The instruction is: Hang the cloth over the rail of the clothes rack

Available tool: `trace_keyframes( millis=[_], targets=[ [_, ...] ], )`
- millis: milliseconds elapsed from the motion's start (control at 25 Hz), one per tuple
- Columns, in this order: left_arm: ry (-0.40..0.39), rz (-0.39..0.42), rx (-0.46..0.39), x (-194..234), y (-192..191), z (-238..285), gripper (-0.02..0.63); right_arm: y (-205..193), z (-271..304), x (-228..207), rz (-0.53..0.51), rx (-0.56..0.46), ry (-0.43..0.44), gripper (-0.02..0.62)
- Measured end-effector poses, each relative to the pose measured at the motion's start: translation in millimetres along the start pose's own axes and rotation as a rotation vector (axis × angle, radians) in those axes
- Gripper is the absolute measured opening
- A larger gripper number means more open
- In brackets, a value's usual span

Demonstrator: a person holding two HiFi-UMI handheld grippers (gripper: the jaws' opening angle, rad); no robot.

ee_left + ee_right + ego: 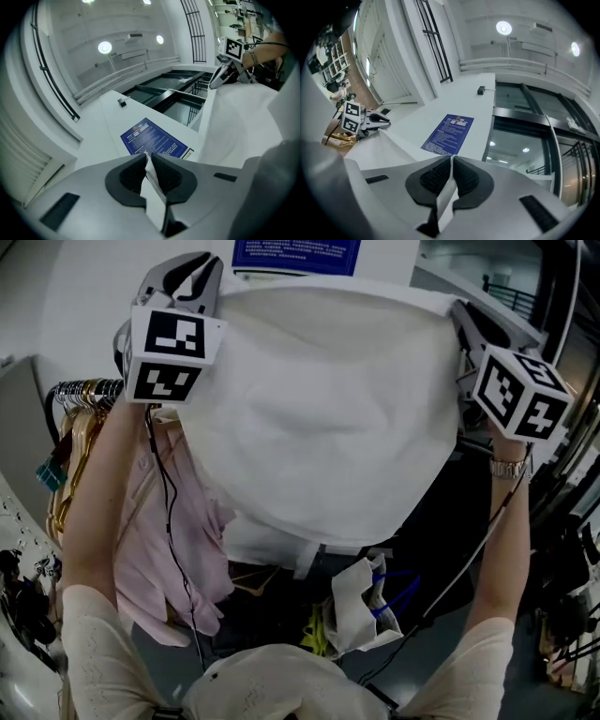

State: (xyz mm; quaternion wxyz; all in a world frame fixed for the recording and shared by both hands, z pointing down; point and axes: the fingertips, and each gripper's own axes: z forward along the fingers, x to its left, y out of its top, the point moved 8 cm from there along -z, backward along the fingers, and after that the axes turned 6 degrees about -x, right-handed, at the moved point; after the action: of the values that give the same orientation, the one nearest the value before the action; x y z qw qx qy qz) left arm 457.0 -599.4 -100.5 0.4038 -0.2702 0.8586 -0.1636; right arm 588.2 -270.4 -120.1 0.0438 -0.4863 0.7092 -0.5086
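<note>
A white cloth [328, 418] is stretched wide in front of me, held up by its two top corners. My left gripper [192, 282] is shut on the left corner, and its own view shows the cloth's edge [154, 187] pinched between the pads of that gripper [148, 155]. My right gripper [466, 317] is shut on the right corner, with a thin fold of cloth [443, 197] running down from the closed pads of that gripper [451, 159]. The clothes rack's rail [70, 388] shows low at the left, below the left gripper, crowded with hanger hooks.
A pink shirt [159, 540] and gold hangers [70, 465] hang on the rack at the left. A white plastic bag [361, 606] lies below the cloth. A wall with a blue notice [154, 139] stands ahead, with glass panels and railings [436, 42] beyond.
</note>
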Motion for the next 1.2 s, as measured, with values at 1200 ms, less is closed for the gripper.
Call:
trace_keyframes(
  millis=[1200],
  targets=[
    [-0.508,0.461,0.514,-78,-59,22,0.155,-79,15,-32,-0.085,0.353,0.454,0.067]
  ],
)
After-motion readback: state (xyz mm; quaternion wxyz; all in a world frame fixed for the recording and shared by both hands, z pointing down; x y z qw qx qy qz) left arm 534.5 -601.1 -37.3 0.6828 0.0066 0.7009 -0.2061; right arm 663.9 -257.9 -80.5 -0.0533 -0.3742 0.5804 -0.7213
